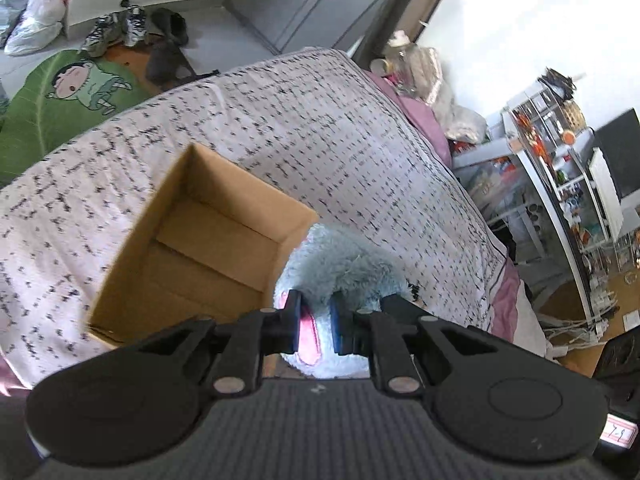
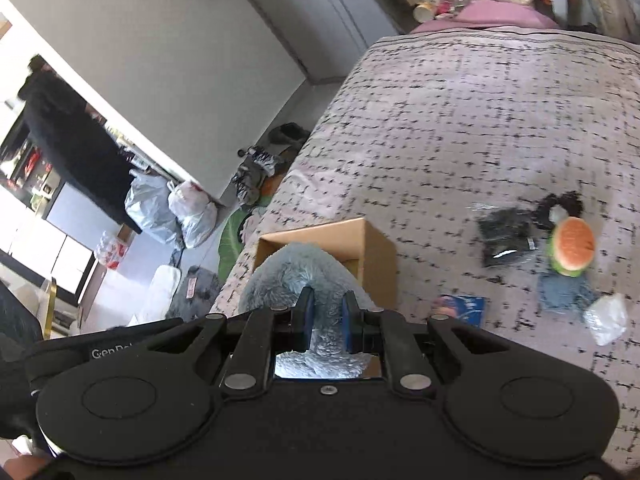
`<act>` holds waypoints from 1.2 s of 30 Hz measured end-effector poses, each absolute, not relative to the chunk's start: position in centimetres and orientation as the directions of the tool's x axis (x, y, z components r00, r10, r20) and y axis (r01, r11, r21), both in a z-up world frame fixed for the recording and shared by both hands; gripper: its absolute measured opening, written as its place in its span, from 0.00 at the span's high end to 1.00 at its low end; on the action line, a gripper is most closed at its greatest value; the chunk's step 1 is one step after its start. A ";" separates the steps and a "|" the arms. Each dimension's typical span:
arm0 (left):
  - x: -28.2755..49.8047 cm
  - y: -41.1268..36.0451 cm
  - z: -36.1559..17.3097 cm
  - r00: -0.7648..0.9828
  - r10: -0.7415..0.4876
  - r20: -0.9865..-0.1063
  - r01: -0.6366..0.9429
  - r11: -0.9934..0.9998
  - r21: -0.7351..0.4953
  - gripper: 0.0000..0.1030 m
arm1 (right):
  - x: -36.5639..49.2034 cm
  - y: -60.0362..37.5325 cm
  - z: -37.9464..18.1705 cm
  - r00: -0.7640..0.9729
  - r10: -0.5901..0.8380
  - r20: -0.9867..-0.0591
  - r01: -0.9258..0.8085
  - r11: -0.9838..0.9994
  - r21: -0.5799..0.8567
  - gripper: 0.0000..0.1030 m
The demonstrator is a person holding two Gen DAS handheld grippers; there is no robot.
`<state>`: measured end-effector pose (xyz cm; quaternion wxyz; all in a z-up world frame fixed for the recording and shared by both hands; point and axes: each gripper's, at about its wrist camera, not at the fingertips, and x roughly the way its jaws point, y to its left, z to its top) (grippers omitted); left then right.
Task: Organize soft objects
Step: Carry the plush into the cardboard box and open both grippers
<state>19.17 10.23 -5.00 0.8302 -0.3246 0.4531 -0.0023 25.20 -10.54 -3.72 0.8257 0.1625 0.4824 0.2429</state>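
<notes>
On the bed [image 1: 360, 128], covered by a pale spread with a dark broken-line pattern, an open cardboard box [image 1: 208, 248] is set near one edge, and a fluffy light-blue plush toy [image 1: 340, 264] is held just beside the box's rim. The left gripper [image 1: 316, 320] is closed on the toy, its fingers [image 1: 294, 318] pressed into the fur where a pink patch is seen. The right gripper [image 2: 328, 316] is likewise clamped on the same plush toy [image 2: 296, 272], fur bulging between its narrow-set fingers [image 2: 306, 312], with the box [image 2: 372, 248] directly behind. Farther along the bed [image 2: 460, 120], well apart from the box, a burger-shaped plush [image 2: 572, 248], a black packet [image 2: 506, 236] and a clear plastic bag [image 2: 606, 318] are seen.
</notes>
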 end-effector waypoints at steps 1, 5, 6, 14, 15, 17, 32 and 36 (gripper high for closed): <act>19.1 10.8 -5.0 0.591 -0.293 -0.752 -0.296 0.788 -0.540 0.87 | 25.2 -10.0 -3.8 0.412 0.561 -0.718 -0.248 0.827 0.504 0.86; 18.7 12.6 -5.3 0.590 -0.280 -0.757 -0.318 0.781 -0.537 0.87 | 25.2 -8.0 -4.1 0.392 0.570 -0.722 -0.264 0.821 0.505 0.86; 18.6 13.1 -5.4 0.590 -0.277 -0.759 -0.323 0.780 -0.535 0.87 | 25.2 -7.5 -4.2 0.387 0.572 -0.723 -0.268 0.820 0.506 0.86; 18.4 16.0 -6.2 0.578 -0.254 -0.775 -0.363 0.771 -0.523 0.87 | 25.5 -4.7 -5.2 0.348 0.585 -0.733 -0.276 0.811 0.516 0.86; 18.4 16.4 -6.4 0.576 -0.254 -0.777 -0.367 0.769 -0.523 0.87 | 25.5 -4.4 -5.3 0.344 0.586 -0.734 -0.276 0.810 0.517 0.86; 18.4 17.0 -6.8 0.570 -0.253 -0.782 -0.377 0.765 -0.522 0.87 | 25.6 -3.8 -5.8 0.333 0.586 -0.738 -0.272 0.810 0.520 0.86; 18.9 18.0 -10.8 0.484 -0.233 -0.844 -0.438 0.770 -0.464 0.86 | 26.0 -2.4 -10.6 0.253 0.575 -0.778 -0.229 0.817 0.530 0.81; 19.0 17.9 -10.8 0.471 -0.203 -0.858 -0.440 0.789 -0.428 0.86 | 25.9 -2.6 -11.3 0.219 0.586 -0.781 -0.222 0.809 0.545 0.80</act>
